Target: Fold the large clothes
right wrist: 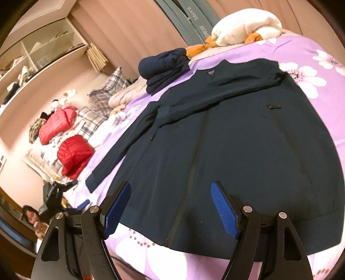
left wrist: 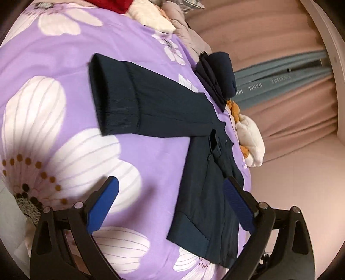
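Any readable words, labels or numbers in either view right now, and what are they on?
"HANEL" on the grey-blue curtain band, right wrist view.
"HOME", cut off, lower on the same band.
Small logo on the dark jacket: too small to read.
No numbers visible.

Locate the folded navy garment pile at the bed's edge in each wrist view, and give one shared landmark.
Left wrist view: the folded navy pile sits upper right of centre, past the spread dark jacket.
Right wrist view: the pile is upper left of centre, beyond the jacket's collar.
Shared landmark: the white plush toy with orange parts.
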A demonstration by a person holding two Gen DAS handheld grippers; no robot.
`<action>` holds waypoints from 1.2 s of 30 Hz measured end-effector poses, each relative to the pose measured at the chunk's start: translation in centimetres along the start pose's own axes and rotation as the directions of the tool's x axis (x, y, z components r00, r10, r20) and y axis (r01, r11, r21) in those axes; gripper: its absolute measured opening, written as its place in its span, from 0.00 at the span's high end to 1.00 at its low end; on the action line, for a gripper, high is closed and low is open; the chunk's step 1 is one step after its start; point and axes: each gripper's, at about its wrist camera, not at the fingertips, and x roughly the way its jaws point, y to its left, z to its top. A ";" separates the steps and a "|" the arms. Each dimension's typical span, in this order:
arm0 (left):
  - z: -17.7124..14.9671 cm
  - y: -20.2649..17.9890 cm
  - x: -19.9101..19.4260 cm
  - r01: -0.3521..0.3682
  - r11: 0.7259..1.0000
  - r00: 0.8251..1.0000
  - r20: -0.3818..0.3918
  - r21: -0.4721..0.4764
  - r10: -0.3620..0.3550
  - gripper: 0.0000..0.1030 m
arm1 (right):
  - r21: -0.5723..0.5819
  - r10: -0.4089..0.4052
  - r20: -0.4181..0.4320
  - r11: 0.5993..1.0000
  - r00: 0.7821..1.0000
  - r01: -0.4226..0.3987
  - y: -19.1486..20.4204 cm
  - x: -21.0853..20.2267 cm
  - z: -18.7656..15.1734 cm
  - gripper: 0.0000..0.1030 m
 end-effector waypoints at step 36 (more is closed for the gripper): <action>8.7 1.8 3.4 -0.022 0.995 0.998 0.053 -0.100 0.027 0.32 | -0.013 -0.041 -0.048 0.999 0.998 0.040 2.9 3.3 -0.8 0.25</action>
